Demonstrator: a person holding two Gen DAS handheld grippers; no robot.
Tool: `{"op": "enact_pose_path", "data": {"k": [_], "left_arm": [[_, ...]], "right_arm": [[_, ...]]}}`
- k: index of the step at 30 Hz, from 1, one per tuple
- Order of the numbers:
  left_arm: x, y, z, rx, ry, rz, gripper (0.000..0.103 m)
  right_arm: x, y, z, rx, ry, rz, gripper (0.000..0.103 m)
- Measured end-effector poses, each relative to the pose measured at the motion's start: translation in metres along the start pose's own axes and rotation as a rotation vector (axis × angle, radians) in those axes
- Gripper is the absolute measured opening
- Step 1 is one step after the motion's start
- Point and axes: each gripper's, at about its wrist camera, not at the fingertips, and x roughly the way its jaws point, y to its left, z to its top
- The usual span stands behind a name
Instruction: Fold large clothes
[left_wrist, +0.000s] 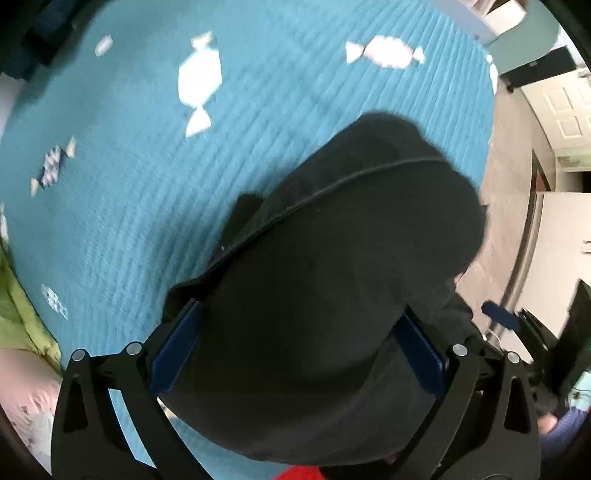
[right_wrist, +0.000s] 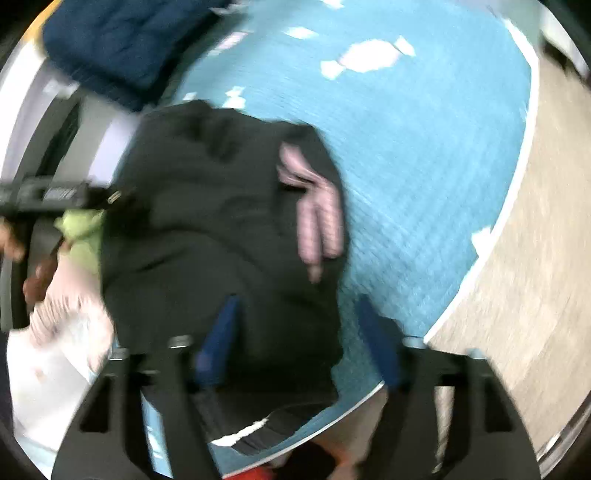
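Left tool (left_wrist: 295, 354) released, blue pads wide, black garment (left_wrist: 351, 258) bunched directly beneath on blue bedspread (left_wrist: 147, 184); right tool (right_wrist: 299, 343) released, garment under its left pad; likely let go to regrip.

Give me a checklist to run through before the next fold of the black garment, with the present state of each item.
1. Left gripper free of cloth: ok, its jaws stand wide above the black garment, no pad pressing on it.
2. Right gripper free of cloth: ok, its jaws are apart, with the garment's edge below them.
3. Garment fully on the blue bedspread: cannot tell, its near edge reaches the bedspread's border in the right wrist view.
4. Fold lies flat: not ok, the top looks humped and creased.
5. Nothing caught in the fold: not ok, a pink piece of cloth shows on the garment.
6. Picture sharp enough to aim: not ok, the right wrist view is blurred.
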Motion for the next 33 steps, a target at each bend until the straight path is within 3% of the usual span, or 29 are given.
{"op": "enact_pose_path", "data": {"k": [2,9,11,14,17,20,26,33], "left_arm": [[0.015,0.003,-0.001,-0.013,0.049,0.010,0.100],[0.043,0.000,0.009,0.019,0.080,0.054,0.100],[0.044,0.003,0.013,0.035,0.103,0.033,0.100],[0.035,0.006,0.016,0.075,0.134,-0.012,0.100],[0.012,-0.004,0.010,0.181,0.175,-0.092,0.099],[0.009,-0.014,0.006,0.314,0.170,-0.049,0.099],[0.040,0.024,0.017,0.240,0.190,-0.192,0.100],[0.047,0.027,0.011,0.217,0.123,-0.254,0.100]], "right_arm": [[0.022,-0.022,0.001,0.120,0.093,0.062,0.081],[0.079,-0.067,-0.001,0.265,0.224,0.126,0.096],[0.096,-0.079,-0.007,0.370,0.271,0.224,0.096],[0.105,-0.084,-0.018,0.417,0.257,0.309,0.096],[0.115,-0.085,-0.027,0.436,0.241,0.377,0.096],[0.126,-0.087,-0.036,0.460,0.225,0.446,0.096],[0.136,-0.095,-0.051,0.529,0.212,0.503,0.096],[0.144,-0.103,-0.066,0.595,0.185,0.558,0.097]]}}
